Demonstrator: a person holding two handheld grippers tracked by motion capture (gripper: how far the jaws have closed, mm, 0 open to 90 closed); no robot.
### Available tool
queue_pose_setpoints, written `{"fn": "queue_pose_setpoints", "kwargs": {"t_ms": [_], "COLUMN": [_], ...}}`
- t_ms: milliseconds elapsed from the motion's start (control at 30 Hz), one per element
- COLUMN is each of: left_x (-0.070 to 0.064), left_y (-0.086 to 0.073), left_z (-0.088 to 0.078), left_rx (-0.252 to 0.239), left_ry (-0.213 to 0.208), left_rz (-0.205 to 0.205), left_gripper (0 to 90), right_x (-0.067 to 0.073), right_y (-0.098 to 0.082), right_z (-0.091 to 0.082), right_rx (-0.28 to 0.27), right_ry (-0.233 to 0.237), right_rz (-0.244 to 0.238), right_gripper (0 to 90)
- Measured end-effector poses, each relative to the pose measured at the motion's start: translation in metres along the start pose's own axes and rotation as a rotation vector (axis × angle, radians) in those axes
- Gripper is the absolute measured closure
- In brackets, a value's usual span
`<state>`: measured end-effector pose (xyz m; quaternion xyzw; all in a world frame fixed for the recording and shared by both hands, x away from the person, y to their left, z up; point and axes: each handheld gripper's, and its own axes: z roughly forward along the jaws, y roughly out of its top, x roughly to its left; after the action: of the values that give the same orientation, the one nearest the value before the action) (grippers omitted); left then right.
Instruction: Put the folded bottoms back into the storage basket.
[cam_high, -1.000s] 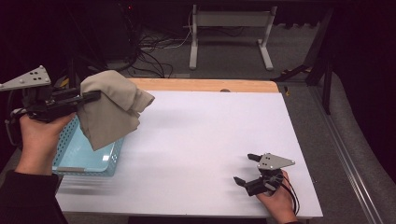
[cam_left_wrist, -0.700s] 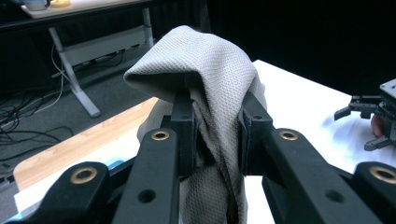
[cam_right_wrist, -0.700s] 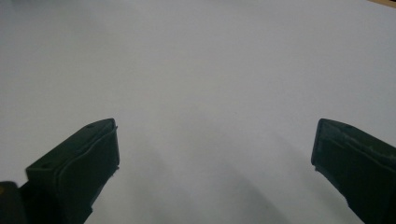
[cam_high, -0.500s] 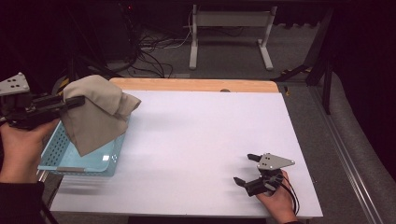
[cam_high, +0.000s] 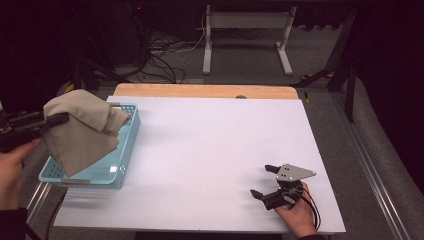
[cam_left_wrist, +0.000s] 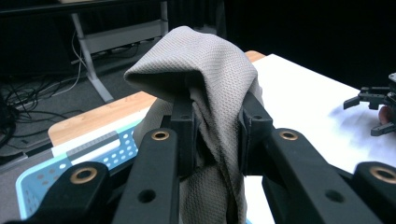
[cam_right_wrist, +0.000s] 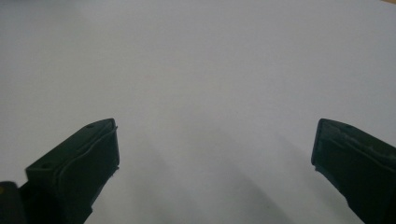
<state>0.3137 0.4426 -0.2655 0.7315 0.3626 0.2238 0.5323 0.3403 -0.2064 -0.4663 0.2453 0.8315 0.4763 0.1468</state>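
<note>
A beige-grey cloth (cam_high: 82, 130) hangs bunched from my left gripper (cam_high: 60, 119) at the table's left edge, drooping over a light blue perforated basket (cam_high: 127, 150). In the left gripper view the two black jaws are shut on the cloth (cam_left_wrist: 210, 93), which folds over the fingertips and hangs between them; the left gripper's tip (cam_left_wrist: 215, 112) is buried in fabric above the basket (cam_left_wrist: 70, 163). My right gripper (cam_high: 264, 181) rests near the front right of the white tabletop (cam_high: 210, 145), held in a hand, jaws wide open. The right gripper (cam_right_wrist: 212, 149) has bare white surface between its jaws.
A wooden strip (cam_high: 200, 91) edges the table's far side. Beyond it are a white stand (cam_high: 245, 35) and tangled cables (cam_high: 150, 50) on the floor. The right gripper (cam_left_wrist: 373, 105) appears far off in the left gripper view.
My left gripper has carried the cloth leftward and slightly down, so that it now hangs over the basket's left half. The right gripper has stayed where it was.
</note>
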Motion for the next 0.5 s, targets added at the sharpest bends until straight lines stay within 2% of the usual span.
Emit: {"fn": "queue_pose_setpoints", "kwargs": {"t_ms": [200, 500], "left_x": [0.003, 0.005], "left_y": [-0.010, -0.023], "left_z": [-0.008, -0.007], "left_rx": [0.014, 0.035], "left_ry": [-0.009, -0.037], "left_rz": [-0.007, -0.009], "left_gripper": [72.8, 72.8], "right_x": [0.000, 0.000], "right_y": [0.000, 0.000], "right_z": [0.000, 0.000], "right_rx": [0.000, 0.001], "right_ry": [0.004, 0.006], "right_rz": [0.000, 0.000], "right_gripper": [1.7, 1.7]}}
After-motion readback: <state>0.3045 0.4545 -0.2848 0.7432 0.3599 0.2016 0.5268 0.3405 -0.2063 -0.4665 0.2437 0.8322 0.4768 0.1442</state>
